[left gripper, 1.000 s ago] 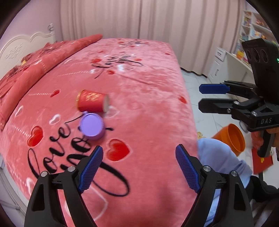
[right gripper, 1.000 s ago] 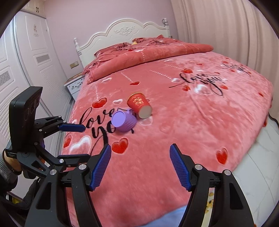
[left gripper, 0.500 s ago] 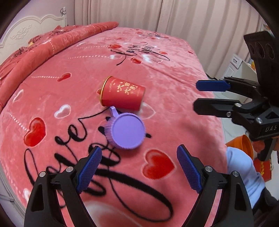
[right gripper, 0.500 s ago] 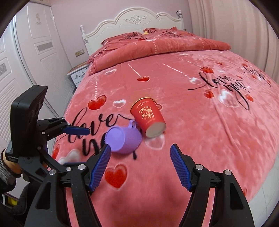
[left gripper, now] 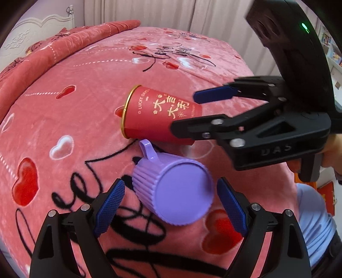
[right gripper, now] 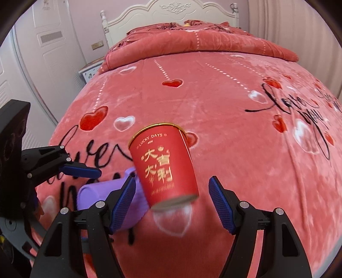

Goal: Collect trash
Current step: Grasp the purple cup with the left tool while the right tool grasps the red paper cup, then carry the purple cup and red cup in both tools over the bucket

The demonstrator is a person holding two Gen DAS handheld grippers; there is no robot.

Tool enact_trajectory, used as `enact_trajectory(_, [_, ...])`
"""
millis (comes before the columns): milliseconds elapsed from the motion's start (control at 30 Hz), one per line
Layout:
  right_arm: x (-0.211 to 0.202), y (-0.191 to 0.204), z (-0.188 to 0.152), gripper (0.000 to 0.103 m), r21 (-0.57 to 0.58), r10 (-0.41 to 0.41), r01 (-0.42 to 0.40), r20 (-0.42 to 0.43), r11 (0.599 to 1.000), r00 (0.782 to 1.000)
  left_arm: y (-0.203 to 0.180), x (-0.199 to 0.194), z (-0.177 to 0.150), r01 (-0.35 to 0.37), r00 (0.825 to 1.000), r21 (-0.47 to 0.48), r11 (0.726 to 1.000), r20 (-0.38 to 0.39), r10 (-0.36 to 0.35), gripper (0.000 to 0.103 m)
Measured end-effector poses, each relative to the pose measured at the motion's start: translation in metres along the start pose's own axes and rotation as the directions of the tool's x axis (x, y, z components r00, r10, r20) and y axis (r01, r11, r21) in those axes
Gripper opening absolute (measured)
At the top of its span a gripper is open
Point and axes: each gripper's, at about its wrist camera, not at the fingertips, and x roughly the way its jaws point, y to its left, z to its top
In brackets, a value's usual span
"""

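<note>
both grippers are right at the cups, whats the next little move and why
Probably close both. The left gripper is open with the purple cup's base between its pads, and the right gripper is open around the base end of the red paper cup. Both cups lie on their sides on the bed, neither yet gripped.

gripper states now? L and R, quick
Left gripper: open, straddling the purple cup, not clamped.
Right gripper: open, around the red paper cup, not clamped.

We are seeing soft, even daylight filtering through the curtains point(left gripper: 149, 12), casting only faint shadows. Fisheye distortion is bulging the bed point(right gripper: 213, 107) and darkening every corner. The red paper cup point(right gripper: 164, 164) is blurring at its base in the right wrist view; the left view is staying sharp.
</note>
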Motion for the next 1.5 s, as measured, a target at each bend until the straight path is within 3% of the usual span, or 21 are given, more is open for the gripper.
enact_trajectory(100, [0.014, -0.003, 0.004, 0.071, -0.007, 0.012, -0.012, -0.010, 1.000, 1.000, 0.004, 0.006, 0.001, 0.007, 1.000, -0.003, 1.000, 0.006, -0.007, 0.084])
enact_trajectory(133, [0.016, -0.004, 0.005, 0.070, -0.004, 0.019, -0.019, -0.011, 1.000, 1.000, 0.004, 0.008, 0.002, 0.021, 1.000, -0.005, 1.000, 0.006, -0.021, 0.076])
enact_trajectory(200, [0.020, -0.003, 0.004, 0.070, -0.012, 0.034, -0.035, -0.026, 0.999, 0.999, 0.005, 0.011, 0.002, 0.029, 1.000, -0.006, 1.000, 0.006, -0.029, 0.076])
enact_trajectory(233, [0.022, -0.002, 0.003, 0.062, -0.020, 0.042, -0.042, -0.032, 0.999, 0.999, 0.004, 0.012, 0.002, 0.025, 1.000, 0.001, 1.000, 0.005, -0.025, 0.075])
enact_trajectory(500, [0.010, -0.002, -0.002, 0.058, 0.003, 0.058, -0.058, -0.002, 0.998, 0.998, 0.004, 0.005, -0.001, 0.009, 1.000, 0.007, 1.000, 0.005, -0.009, 0.067])
enact_trajectory(900, [-0.089, 0.017, -0.033, 0.058, 0.047, 0.057, -0.061, 0.082, 0.997, 0.995, -0.034, -0.061, -0.013, -0.004, 0.999, 0.058, 0.998, 0.054, 0.000, 0.066])
enact_trajectory(1300, [-0.211, 0.042, -0.122, 0.058, 0.142, -0.004, -0.020, 0.163, 0.990, 0.987, -0.122, -0.119, -0.033, 0.025, 0.993, 0.190, 0.982, 0.109, -0.046, 0.066])
enact_trajectory(1500, [-0.258, 0.038, -0.159, 0.058, 0.210, -0.058, 0.013, 0.210, 0.978, 0.976, -0.167, -0.129, -0.031, 0.040, 0.990, 0.271, 0.962, 0.118, -0.075, 0.066])
